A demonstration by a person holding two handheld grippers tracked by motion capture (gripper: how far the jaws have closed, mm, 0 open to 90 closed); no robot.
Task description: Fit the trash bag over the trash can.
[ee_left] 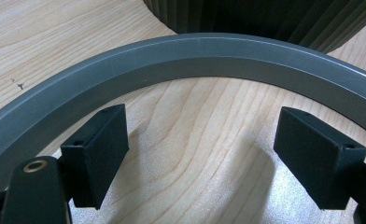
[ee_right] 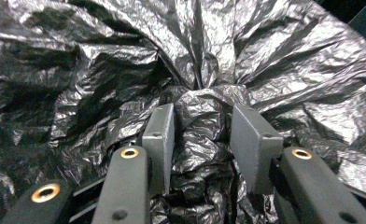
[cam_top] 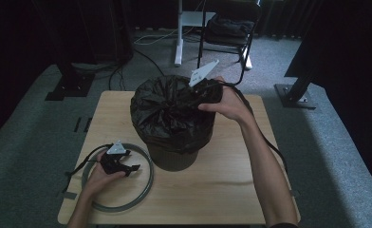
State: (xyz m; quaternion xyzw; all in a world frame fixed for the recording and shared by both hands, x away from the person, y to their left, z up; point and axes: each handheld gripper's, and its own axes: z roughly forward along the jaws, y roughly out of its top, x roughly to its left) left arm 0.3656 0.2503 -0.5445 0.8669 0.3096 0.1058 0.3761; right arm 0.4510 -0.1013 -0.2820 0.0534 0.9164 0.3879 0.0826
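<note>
High view: a black bin bag [cam_top: 170, 111] is being gathered shut at the top of a ribbed bin [cam_top: 174, 159] standing at the middle of the table [cam_top: 222, 190]. The right gripper [cam_top: 200, 97] is being held over the bag's bunched neck from the right. To the near left, the left gripper [cam_top: 127, 167] is being rested inside a grey ring [cam_top: 148, 183] lying flat beside the bin.

Judged from this, the neck is being pinched closed; next, a firmer squeeze and a lift or twist is likely called for.

In the right gripper view, the bunched neck [ee_right: 202, 126] is being clasped between the jaws, pads pressing the crinkled plastic. In the left gripper view, the jaws are being held wide apart with only bare wood between them, the ring [ee_left: 195, 51] arching just beyond.
</note>
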